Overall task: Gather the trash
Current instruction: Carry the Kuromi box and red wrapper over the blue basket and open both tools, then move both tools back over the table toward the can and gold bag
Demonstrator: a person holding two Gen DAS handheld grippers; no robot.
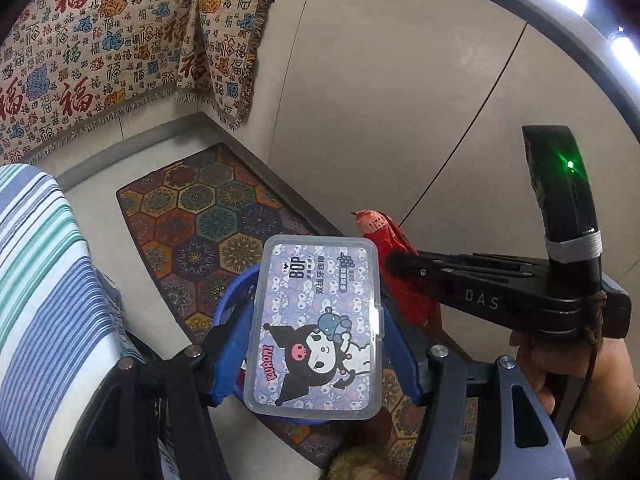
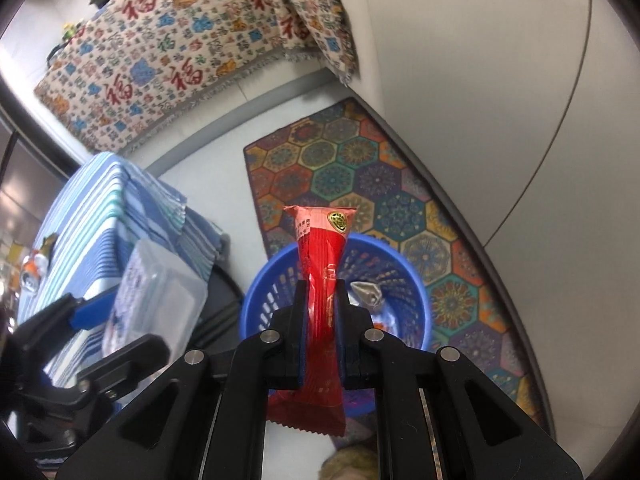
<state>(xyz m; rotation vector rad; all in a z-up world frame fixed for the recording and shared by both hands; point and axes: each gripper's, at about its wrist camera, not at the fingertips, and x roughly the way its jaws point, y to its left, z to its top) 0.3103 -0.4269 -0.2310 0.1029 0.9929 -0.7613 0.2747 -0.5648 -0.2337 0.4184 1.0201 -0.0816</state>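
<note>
My left gripper (image 1: 316, 316) is shut on a clear plastic floss box (image 1: 316, 324) with a cartoon label, held above the blue basket (image 1: 236, 292), which the box mostly hides. My right gripper (image 2: 322, 300) is shut on a red snack wrapper (image 2: 324, 280) and holds it upright over the blue perforated basket (image 2: 416, 292) on the floor. A crumpled silver wrapper (image 2: 368, 292) lies inside the basket. The right gripper (image 1: 404, 264) with the red wrapper (image 1: 396, 248) also shows in the left wrist view, just right of the box. The left gripper and box (image 2: 156, 300) show at left in the right wrist view.
A hexagon-patterned rug (image 2: 360, 168) lies under the basket beside a pale wall (image 2: 480, 80). A blue striped cloth (image 2: 108, 208) covers a surface at left. A patterned blanket (image 2: 160, 60) drapes furniture at the back. Grey floor (image 2: 224, 152) lies between them.
</note>
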